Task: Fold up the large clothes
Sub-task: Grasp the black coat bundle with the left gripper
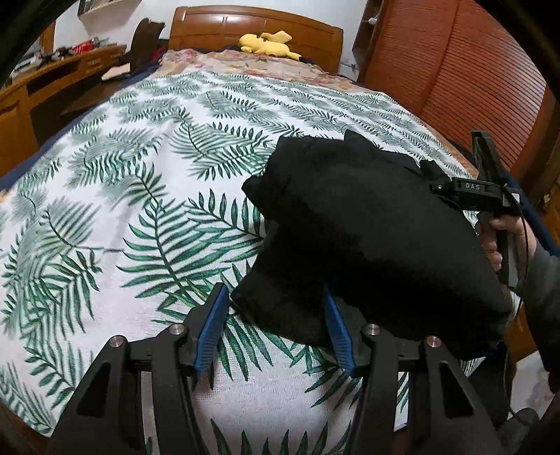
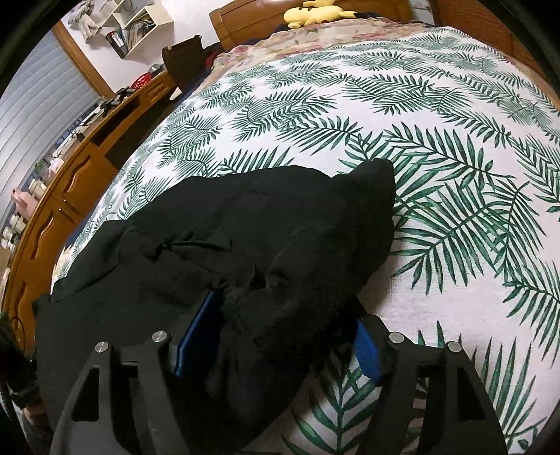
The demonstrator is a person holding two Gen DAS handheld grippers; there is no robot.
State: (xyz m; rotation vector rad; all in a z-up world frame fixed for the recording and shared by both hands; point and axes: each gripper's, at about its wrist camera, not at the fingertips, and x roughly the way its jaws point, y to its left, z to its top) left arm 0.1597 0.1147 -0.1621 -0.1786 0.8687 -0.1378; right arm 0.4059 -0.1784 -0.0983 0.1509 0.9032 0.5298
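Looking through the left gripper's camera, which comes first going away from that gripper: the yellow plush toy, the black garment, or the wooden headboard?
1. Black garment: right at the left gripper, bunched on the leaf-print bedspread.
2. Yellow plush toy: far end of the bed, by the pillows.
3. Wooden headboard: just behind the toy, against the wall.

A bed (image 2: 455, 245) with a brown wooden headboard (image 1: 255, 31) carries everything. A white cover (image 1: 105, 210) printed with green palm fronds is spread over most of it, and a pale floral blanket (image 1: 245, 63) lies across the head end. 1 yellow plush toy (image 1: 267, 43) lies at the headboard. A bundled black garment (image 2: 280, 227) rests on the cover at the near end of the bed.
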